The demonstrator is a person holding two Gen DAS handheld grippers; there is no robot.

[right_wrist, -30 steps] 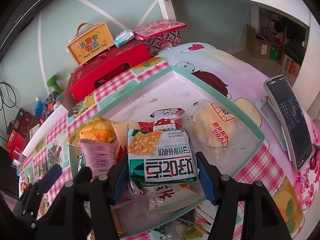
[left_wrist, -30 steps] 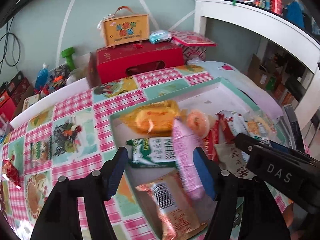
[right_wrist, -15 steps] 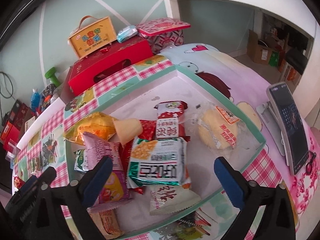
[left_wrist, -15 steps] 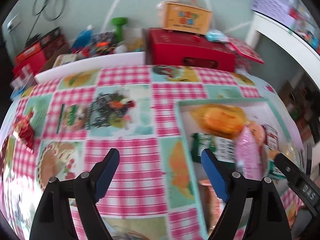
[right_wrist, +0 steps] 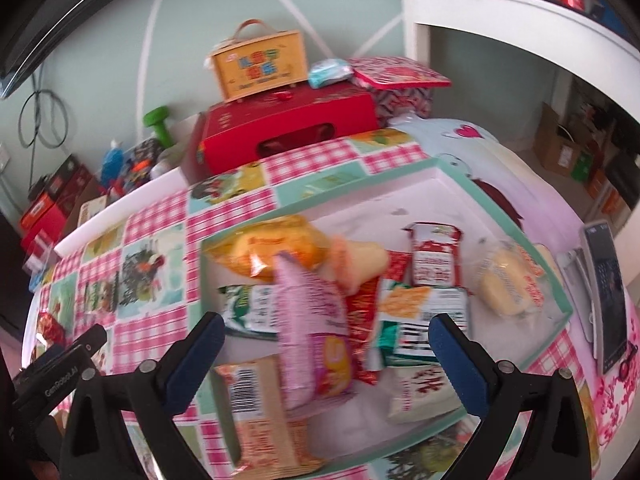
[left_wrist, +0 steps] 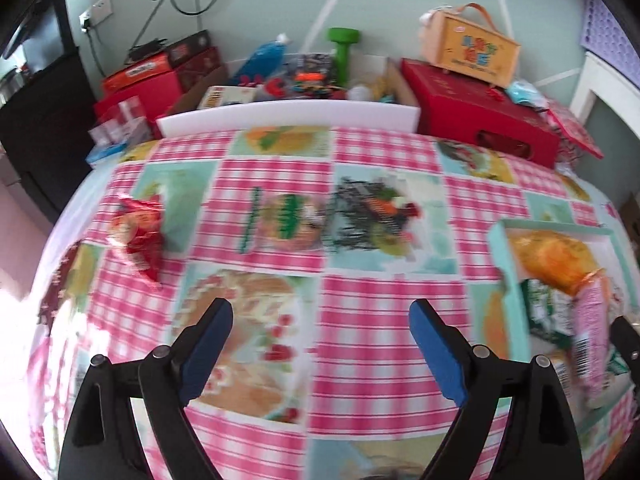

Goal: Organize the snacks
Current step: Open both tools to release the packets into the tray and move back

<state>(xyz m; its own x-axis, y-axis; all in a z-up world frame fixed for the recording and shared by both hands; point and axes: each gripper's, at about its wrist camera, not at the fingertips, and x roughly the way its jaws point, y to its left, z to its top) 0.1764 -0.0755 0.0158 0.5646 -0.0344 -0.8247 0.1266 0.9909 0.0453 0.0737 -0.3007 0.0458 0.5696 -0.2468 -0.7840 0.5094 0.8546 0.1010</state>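
Looking ahead of my left hand-held gripper (left_wrist: 320, 344), I am seeing a red snack packet (left_wrist: 138, 236) lying alone on the surface (left_wrist: 360, 300), well ahead and off to the left of the blue pads, which are opening with nothing between them. I am judging that packet to be light, crinkly foil, soft in the middle and probably slippery, with contents that may crush, so I am planning to take it across its flat belly or by a crimped end seam rather than squeezing hard. My right hand-held gripper (right_wrist: 326, 352) is standing at its widest and holding nothing, hovering above the shallow mint-rimmed tray (right_wrist: 500, 216) where the rest of the snacks are lying: a pink packet (right_wrist: 316, 328) directly ahead between the pads but untouched, an orange bag (right_wrist: 272, 248) farther ahead, a green-and-white packet (right_wrist: 420, 320) to the right, and a clear-wrapped yellow cake (right_wrist: 504, 288) farther right, which is looking soft and easy to squash. The surface is wearing a pink checked cloth with picture squares, smooth enough that packets may be sliding when nudged. Beyond the far edge, a red box (left_wrist: 480, 124) and a yellow carry-case (left_wrist: 470, 54) are sitting against a pale green wall, with a green dumbbell (left_wrist: 342, 56) nearby. A phone on a stand (right_wrist: 604, 296) is standing to the right of the tray.
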